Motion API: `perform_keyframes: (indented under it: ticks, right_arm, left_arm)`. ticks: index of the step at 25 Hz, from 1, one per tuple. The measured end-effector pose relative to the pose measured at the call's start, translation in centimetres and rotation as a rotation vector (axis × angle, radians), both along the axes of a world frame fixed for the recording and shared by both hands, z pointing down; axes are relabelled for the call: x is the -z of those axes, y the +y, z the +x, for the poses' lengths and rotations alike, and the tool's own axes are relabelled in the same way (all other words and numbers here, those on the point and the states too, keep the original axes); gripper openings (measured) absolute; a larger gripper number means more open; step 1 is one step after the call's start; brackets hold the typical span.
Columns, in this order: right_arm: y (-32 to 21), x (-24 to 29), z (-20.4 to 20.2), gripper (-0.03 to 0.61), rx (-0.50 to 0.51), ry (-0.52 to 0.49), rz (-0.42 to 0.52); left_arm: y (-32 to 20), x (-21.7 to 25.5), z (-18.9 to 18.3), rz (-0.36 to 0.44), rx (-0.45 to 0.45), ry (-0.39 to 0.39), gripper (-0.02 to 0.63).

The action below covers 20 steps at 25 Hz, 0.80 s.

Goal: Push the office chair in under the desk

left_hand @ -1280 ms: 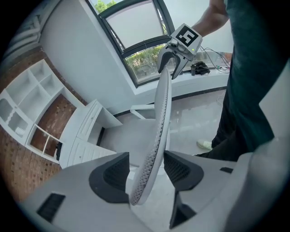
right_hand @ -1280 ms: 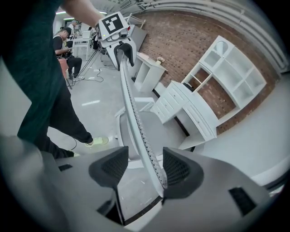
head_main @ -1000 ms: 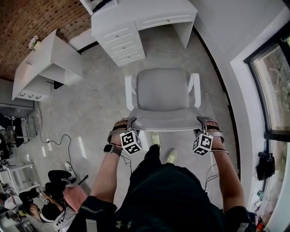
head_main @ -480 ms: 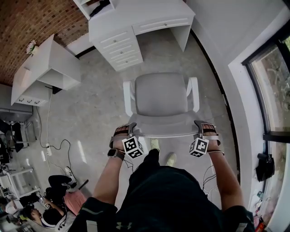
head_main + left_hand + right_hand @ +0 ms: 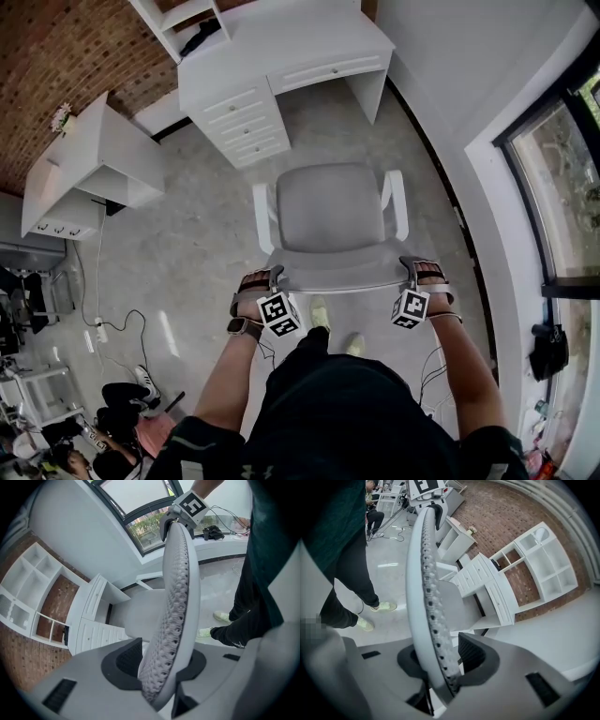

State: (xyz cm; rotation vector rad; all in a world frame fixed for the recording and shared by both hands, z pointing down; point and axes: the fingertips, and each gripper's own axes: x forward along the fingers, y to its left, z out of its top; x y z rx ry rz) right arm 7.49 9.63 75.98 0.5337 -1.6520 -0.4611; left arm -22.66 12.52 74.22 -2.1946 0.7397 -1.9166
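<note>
A grey office chair (image 5: 330, 211) with white armrests stands on the floor, facing a white desk (image 5: 281, 42) with drawers. My left gripper (image 5: 272, 278) sits on the left top corner of the chair's backrest (image 5: 337, 270), my right gripper (image 5: 410, 272) on the right top corner. In the left gripper view the backrest's mesh edge (image 5: 180, 597) runs between the jaws of the left gripper (image 5: 161, 667). The right gripper (image 5: 440, 665) clamps the backrest (image 5: 422, 583) the same way. Both pairs of jaws have just been closing on that edge.
A white shelf cabinet (image 5: 89, 150) stands at the left by the brick wall. A window wall (image 5: 553, 187) runs along the right. Cables (image 5: 117, 300) lie on the floor at the left, with a person (image 5: 122, 403) sitting low beyond them. My shoes (image 5: 319, 314) stand behind the chair.
Both grippers have settled lower over the backrest's top corners and closed on it. More of the desk has come into the head view.
</note>
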Motion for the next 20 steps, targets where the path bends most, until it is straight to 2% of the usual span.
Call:
perform_keyframes:
  ticks: [11, 20]
  right_arm:
    - [-3.1, -0.3, -0.9, 0.105, -0.048, 0.008, -0.026]
    - [-6.3, -0.2, -1.2, 0.102, -0.097, -0.015, -0.01]
  left_arm:
    - [-4.6, -0.1, -0.9, 0.008, -0.053, 0.007, 0.141]
    - [-9.1, -0.1, -1.2, 0.022, -0.081, 0.015, 0.144]
